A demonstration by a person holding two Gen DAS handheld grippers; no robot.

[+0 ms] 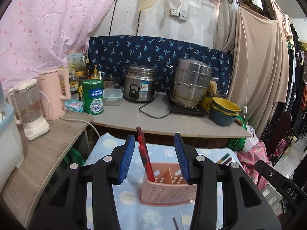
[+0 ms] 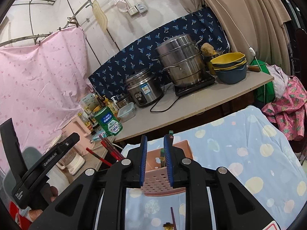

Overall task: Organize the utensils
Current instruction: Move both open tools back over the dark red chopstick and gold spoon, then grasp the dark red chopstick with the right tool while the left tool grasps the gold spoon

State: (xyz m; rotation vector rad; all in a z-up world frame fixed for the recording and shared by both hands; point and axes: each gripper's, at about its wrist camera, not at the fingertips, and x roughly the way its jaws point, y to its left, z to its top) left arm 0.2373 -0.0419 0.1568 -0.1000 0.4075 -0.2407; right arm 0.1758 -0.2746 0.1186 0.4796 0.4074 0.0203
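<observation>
So at that point the pink utensil holder [image 1: 168, 187] was my landmark, standing on the blue spotted cloth [image 1: 107, 201] below the edge of the grey counter [image 1: 172, 122]. It was a perforated plastic caddy with a divider down the middle, and the red chopsticks [image 1: 144, 155] stood in its left compartment, leaning toward the counter.

My left gripper [image 1: 154, 160] hovered just over the holder with its fingers [image 1: 126, 159] wide apart and nothing between them; the red chopsticks only showed through the gap. My right gripper [image 2: 155, 161] had its fingers nearly together, and they looked clamped on a green-tipped stick [image 2: 170, 133] poking up above the holder's right side, though I couldn't see the contact itself.

A loose dark chopstick [image 1: 175, 223] lay on the cloth on the near side of the holder, and another pair [image 1: 224, 158] lay beyond its right side.

Handling-wise, I figured chopsticks were light, stiff and a bit slick, so I'd pinch them near the middle to stop them swivelling. The holder looked light enough to tip if I bumped it.
</observation>
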